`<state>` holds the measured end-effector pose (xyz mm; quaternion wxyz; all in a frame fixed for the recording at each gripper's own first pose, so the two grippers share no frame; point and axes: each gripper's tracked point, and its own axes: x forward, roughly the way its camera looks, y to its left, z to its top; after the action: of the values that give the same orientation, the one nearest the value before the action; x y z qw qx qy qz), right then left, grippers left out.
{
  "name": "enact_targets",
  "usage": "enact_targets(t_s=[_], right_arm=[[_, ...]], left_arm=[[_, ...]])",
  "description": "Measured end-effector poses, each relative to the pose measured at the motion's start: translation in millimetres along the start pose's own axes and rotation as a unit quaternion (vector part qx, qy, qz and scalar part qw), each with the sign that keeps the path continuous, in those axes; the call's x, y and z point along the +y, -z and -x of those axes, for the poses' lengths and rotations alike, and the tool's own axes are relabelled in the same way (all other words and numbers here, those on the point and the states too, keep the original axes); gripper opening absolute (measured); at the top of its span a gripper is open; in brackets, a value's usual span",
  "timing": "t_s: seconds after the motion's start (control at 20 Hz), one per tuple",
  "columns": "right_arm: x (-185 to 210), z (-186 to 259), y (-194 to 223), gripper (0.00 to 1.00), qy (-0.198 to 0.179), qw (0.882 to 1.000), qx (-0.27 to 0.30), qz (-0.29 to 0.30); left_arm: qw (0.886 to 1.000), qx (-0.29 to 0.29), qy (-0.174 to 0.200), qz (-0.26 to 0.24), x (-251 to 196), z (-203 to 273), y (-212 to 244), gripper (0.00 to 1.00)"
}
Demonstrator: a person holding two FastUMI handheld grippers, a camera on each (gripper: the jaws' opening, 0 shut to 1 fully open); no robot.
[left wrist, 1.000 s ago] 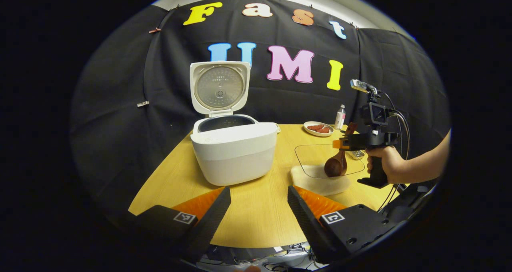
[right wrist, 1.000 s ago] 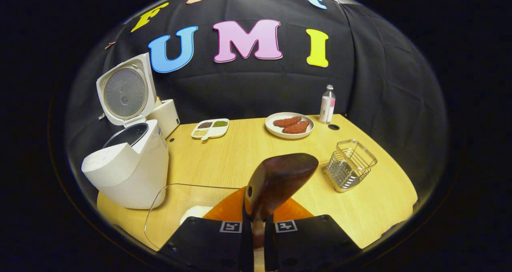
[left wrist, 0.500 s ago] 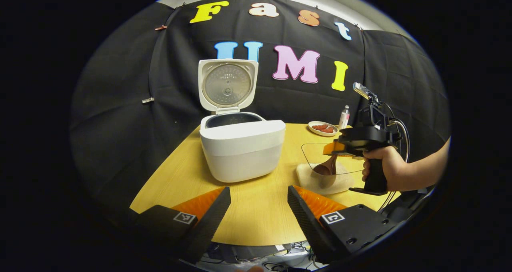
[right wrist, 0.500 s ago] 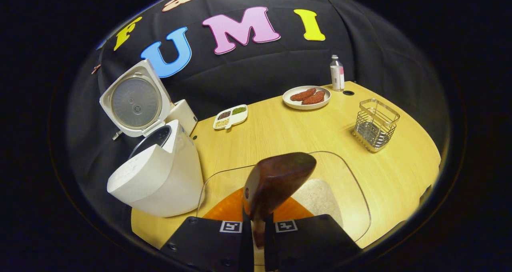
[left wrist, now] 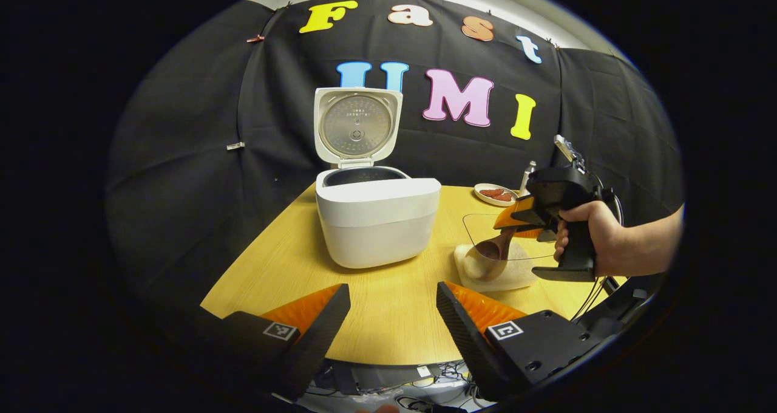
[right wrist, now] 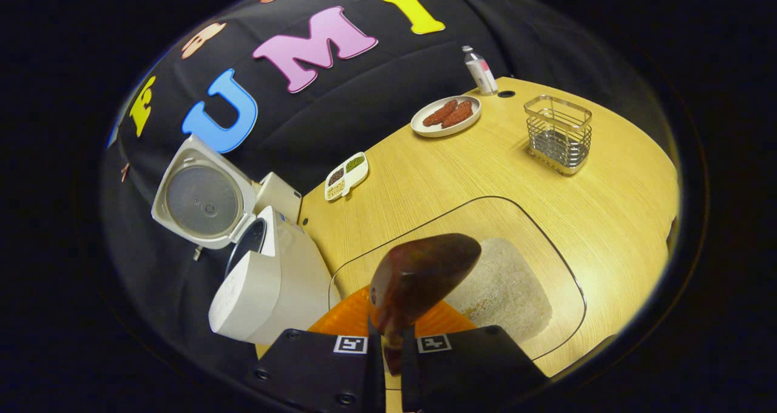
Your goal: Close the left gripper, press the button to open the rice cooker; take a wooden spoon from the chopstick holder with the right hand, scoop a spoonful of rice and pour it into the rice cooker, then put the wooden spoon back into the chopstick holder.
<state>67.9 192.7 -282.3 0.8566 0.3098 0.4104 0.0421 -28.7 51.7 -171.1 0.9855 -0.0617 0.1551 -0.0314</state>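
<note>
Right gripper (right wrist: 388, 364) clamps spoon (right wrist: 422, 273), bowl ahead and down | rice (right wrist: 507, 288) in dish (right wrist: 564, 279) right beneath | left gripper (left wrist: 393, 316) open, idle | cooker (left wrist: 376, 218) open; I scoop next.

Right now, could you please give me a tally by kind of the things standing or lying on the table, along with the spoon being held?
Rice cooker: 1
Glass dish of rice: 1
Wooden spoon: 1
Wire chopstick holder: 1
Plate of food: 1
Divided tray of beans: 1
Bottle: 1
White box behind the cooker: 1
Total: 8
</note>
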Motion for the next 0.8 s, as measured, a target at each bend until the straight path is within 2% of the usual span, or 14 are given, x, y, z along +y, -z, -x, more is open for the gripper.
enact_targets(t_s=[0.5,0.65,0.8], right_arm=[[-32,31,-66,0.15,-0.011,0.991,-0.014,-0.133],[-30,40,-90,0.15,-0.023,0.985,-0.018,-0.171],[-14,44,-109,0.15,-0.053,0.979,-0.008,-0.194]], left_arm=[[1.0,-0.007,-0.001,0.004,-15,2,-7,0.98],[1.0,-0.01,-0.005,0.005,-19,2,-12,0.98],[1.0,-0.015,-0.012,0.004,-19,3,-17,0.98]])
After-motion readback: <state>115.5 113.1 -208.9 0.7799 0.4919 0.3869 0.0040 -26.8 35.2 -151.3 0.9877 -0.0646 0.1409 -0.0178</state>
